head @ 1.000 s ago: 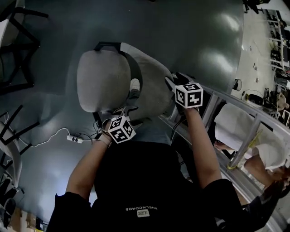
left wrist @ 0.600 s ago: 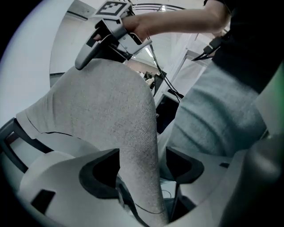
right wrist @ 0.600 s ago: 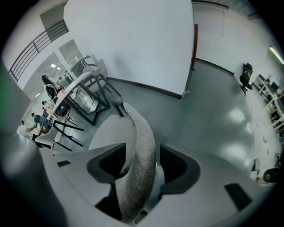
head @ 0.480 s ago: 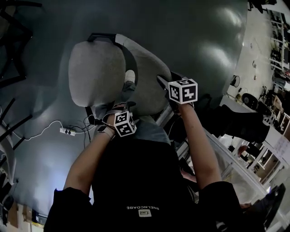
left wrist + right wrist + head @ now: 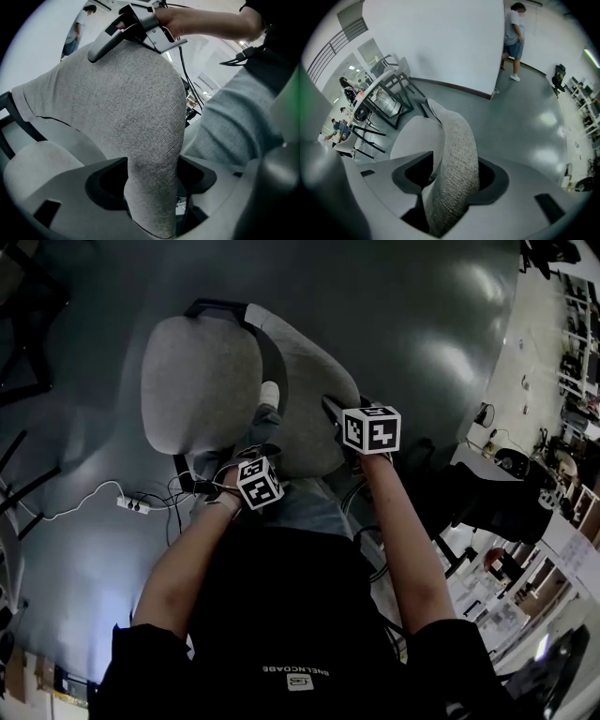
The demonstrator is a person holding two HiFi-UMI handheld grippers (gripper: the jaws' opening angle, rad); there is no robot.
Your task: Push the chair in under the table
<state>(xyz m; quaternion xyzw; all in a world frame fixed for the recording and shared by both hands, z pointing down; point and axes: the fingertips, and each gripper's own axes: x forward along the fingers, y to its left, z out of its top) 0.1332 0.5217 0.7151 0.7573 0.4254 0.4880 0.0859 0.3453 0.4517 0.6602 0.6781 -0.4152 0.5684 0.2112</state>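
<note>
A grey fabric chair stands on the dark floor just ahead of me, its seat [image 5: 202, 381] to the left of its curved backrest [image 5: 305, 362]. My left gripper [image 5: 251, 452] straddles the near end of the backrest [image 5: 136, 103]. Its jaws are opening, and in the left gripper view [image 5: 152, 180] the fabric stands between them. My right gripper [image 5: 334, 411] straddles the top edge further along. It is open, and the backrest [image 5: 459, 140] fills most of the gap between its jaws [image 5: 454, 176]. I see no table beside the chair in the head view.
A white power strip [image 5: 131, 505] with cables lies on the floor left of the chair. Black chair frames [image 5: 23, 381] stand at the far left and cluttered desks [image 5: 525, 512] at the right. Black-framed tables [image 5: 384, 101] and a standing person [image 5: 514, 33] show in the right gripper view.
Both grippers have sunk onto the backrest. The head view has swung, and the glass-topped table that lay at the right a second ago is out of it.
</note>
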